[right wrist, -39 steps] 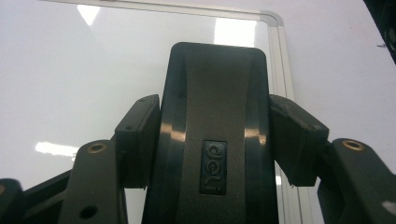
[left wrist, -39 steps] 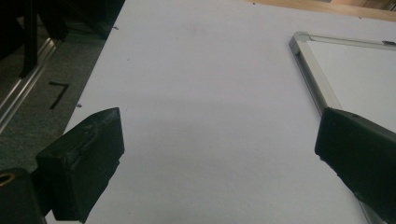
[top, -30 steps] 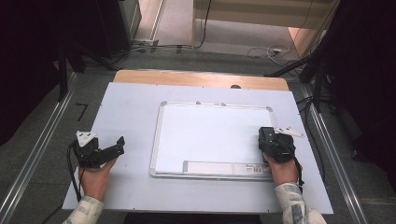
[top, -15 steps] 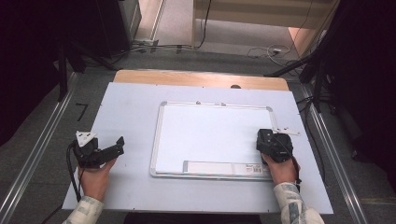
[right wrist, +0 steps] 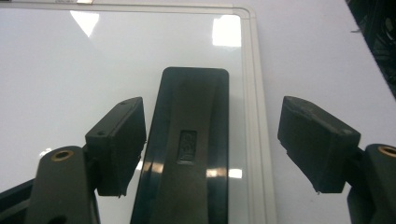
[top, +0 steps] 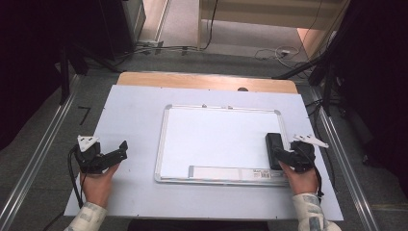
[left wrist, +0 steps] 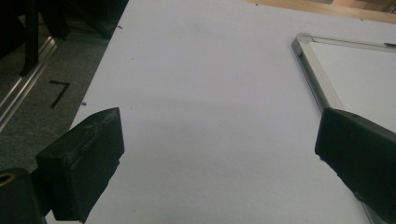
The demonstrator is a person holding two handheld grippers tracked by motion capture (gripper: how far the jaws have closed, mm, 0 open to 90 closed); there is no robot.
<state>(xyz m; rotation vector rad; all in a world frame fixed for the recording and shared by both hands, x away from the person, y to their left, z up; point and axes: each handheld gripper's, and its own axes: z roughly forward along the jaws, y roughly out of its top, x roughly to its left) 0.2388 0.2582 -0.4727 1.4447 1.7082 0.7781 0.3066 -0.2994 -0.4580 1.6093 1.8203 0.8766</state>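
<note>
Your right gripper [top: 281, 155] is hovering at lower right of the high view, jaws released either side of the black eraser [right wrist: 189, 140]; that eraser is lying on the whiteboard [top: 216, 137] by its right edge; your left gripper [top: 113, 155] is sitting released at lower left.

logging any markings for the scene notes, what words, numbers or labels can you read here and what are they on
"7": black mark on the grey floor left of the table.
Embossed logo on the black eraser: too blurred to read.
Label strip with a barcode on the whiteboard at its near edge: print too small to read.
</note>
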